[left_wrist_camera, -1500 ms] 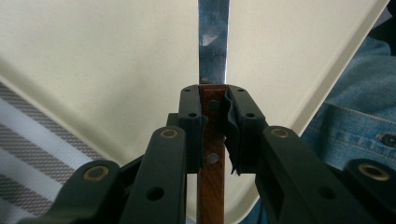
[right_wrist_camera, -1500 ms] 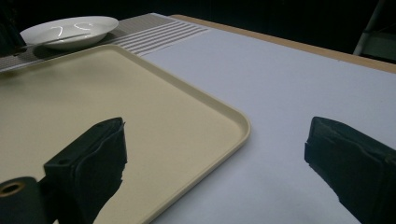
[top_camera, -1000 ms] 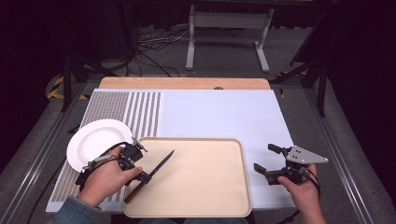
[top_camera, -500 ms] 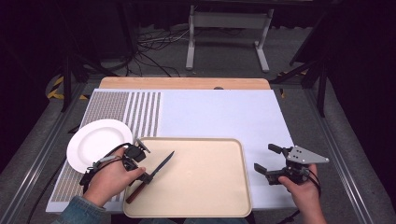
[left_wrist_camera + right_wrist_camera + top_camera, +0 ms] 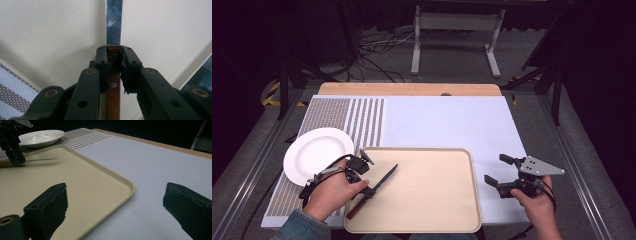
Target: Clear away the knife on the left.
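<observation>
A knife (image 5: 384, 178) with a brown wooden handle and dark blade lies over the left part of the beige tray (image 5: 432, 200). My left gripper (image 5: 368, 191) is shut on the knife's handle just behind the blade; the left gripper view shows the handle (image 5: 113, 87) pinched between both jaws and the blade (image 5: 114, 22) reaching out over the tray (image 5: 50, 30). My right gripper (image 5: 501, 175) stands open over the white mat right of the tray, nothing between its fingers (image 5: 50, 202). In the right gripper view the knife (image 5: 37, 160) and left gripper (image 5: 15, 162) appear far off.
A white plate (image 5: 314, 154) sits on the striped mat left of the tray, also seen as the plate (image 5: 41, 137) in the right gripper view. The white mat (image 5: 447, 120) spreads behind the tray. A wooden board edge (image 5: 409, 89) runs along the table's far side.
The left gripper with the knife has shifted slightly toward the near side and lowered a little over the tray's left part. The right gripper has stayed put.
</observation>
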The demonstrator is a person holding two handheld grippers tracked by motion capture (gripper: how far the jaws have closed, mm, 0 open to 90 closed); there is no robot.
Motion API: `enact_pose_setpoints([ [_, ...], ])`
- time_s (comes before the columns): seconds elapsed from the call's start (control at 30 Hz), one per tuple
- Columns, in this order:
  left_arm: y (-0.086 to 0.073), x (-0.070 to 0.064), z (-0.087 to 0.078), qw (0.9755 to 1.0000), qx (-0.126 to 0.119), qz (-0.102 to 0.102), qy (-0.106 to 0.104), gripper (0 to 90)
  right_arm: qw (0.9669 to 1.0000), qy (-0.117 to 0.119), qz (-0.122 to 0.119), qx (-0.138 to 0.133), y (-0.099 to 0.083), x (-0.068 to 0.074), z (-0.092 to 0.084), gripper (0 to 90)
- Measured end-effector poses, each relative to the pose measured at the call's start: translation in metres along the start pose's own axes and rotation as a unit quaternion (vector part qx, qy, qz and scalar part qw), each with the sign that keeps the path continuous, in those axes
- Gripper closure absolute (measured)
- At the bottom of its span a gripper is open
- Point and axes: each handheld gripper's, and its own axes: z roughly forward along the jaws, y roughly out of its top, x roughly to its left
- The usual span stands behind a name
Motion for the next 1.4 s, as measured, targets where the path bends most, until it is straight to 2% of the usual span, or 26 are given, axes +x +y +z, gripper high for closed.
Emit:
enact_pose_setpoints([
  [0.23, 0.0, 0.001, 0.001, 1.0, 0.0, -0.005, 0.007, 74.5, 1.0, 0.001, -0.001, -0.001, 0.0, 0.0, 0.0, 6.1],
  [0.3, 0.0, 0.001, 0.0, 0.9999, -0.003, -0.001, 0.014, 69.3, 1.0, 0.001, 0.0, 0.0, 0.0, 0.0, 0.0, 6.0],
  [0.37, 0.0, -0.001, -0.001, 0.9999, -0.006, 0.0, 0.009, 60.0, 1.0, 0.001, 0.0, 0.0, 0.0, 0.0, 0.0, 5.9],
  [0.43, 0.0, -0.003, -0.003, 0.9996, -0.02, 0.01, 0.015, 51.6, 1.0, 0.002, -0.001, 0.0, 0.0, 0.0, 0.0, 5.9],
  [0.5, 0.0, -0.006, -0.006, 0.9984, -0.038, 0.032, 0.027, 43.0, 1.0, 0.001, 0.0, 0.0, 0.0, 0.0, 0.0, 5.9],
  [0.53, 0.0, -0.007, -0.007, 0.9971, -0.05, 0.045, 0.037, 39.7, 1.0, 0.001, 0.0, 0.001, 0.0, 0.0, 0.0, 5.9],
  [0.57, 0.0, -0.009, -0.009, 0.9957, -0.062, 0.058, 0.036, 37.5, 1.0, 0.002, -0.001, 0.001, 0.0, 0.0, 0.0, 5.9],
  [0.63, 0.001, -0.013, -0.01, 0.9909, -0.093, 0.09, 0.038, 33.0, 1.0, 0.002, -0.001, 0.001, 0.0, 0.0, 0.001, 5.9],
  [0.7, 0.001, -0.017, -0.011, 0.9872, -0.107, 0.113, 0.035, 34.7, 1.0, 0.002, -0.002, 0.002, 0.0, 0.0, 0.001, 5.9],
  [0.73, 0.002, -0.019, -0.011, 0.9827, -0.12, 0.137, 0.035, 37.3, 1.0, 0.002, -0.001, 0.003, 0.0, 0.0, 0.001, 5.9],
  [0.8, 0.003, -0.023, -0.009, 0.9711, -0.133, 0.191, 0.052, 41.0, 1.0, 0.002, -0.002, 0.003, 0.0, 0.0, 0.001, 5.8],
  [0.83, 0.003, -0.024, -0.009, 0.9686, -0.132, 0.202, 0.058, 44.1, 1.0, 0.002, -0.002, 0.003, 0.0, 0.0, 0.001, 5.8],
  [0.9, 0.004, -0.026, -0.009, 0.961, -0.135, 0.23, 0.071, 52.1, 1.0, 0.003, 0.0, 0.002, 0.0, 0.0, 0.001, 5.9],
  [0.93, 0.004, -0.027, -0.009, 0.9565, -0.144, 0.245, 0.067, 55.5, 1.0, 0.003, 0.0, 0.002, 0.0, 0.0, 0.001, 5.8],
  [0.97, 0.005, -0.027, -0.009, 0.954, -0.147, 0.254, 0.061, 59.3, 1.0, 0.003, 0.0, 0.002, 0.0, 0.0, 0.001, 5.9],
  [1.03, 0.006, -0.027, -0.008, 0.951, -0.146, 0.268, 0.052, 70.0, 1.0, 0.003, 0.0, 0.002, 0.0, 0.001, 0.001, 5.9],
  [1.1, 0.007, -0.027, -0.007, 0.9472, -0.139, 0.284, 0.053, 77.8, 1.0, 0.003, 0.0, 0.002, 0.0, 0.001, 0.001, 5.9],
  [1.13, 0.007, -0.027, -0.007, 0.9472, -0.139, 0.284, 0.053, 81.1, 1.0, 0.004, 0.0, 0.002, 0.0, 0.001, 0.001, 5.8],
  [1.2, 0.007, -0.028, -0.005, 0.9449, -0.128, 0.297, 0.052, 89.8, 1.0, 0.003, 0.0, 0.003, 0.0, 0.0, 0.001, 5.9],
  [1.33, 0.009, -0.028, 0.0, 0.9448, -0.111, 0.305, 0.048, 90.0, 1.0, 0.005, 0.001, 0.003, 0.0, 0.0, 0.002, 5.9],
  [1.37, 0.01, -0.028, 0.002, 0.946, -0.102, 0.304, 0.047, 90.0, 1.0, 0.005, 0.0, 0.002, 0.0, 0.001, 0.002, 5.9],
  [1.4, 0.01, -0.028, 0.002, 0.9459, -0.098, 0.305, 0.049, 90.0, 1.0, 0.005, 0.0, 0.002, 0.0, 0.001, 0.002, 5.9],
])
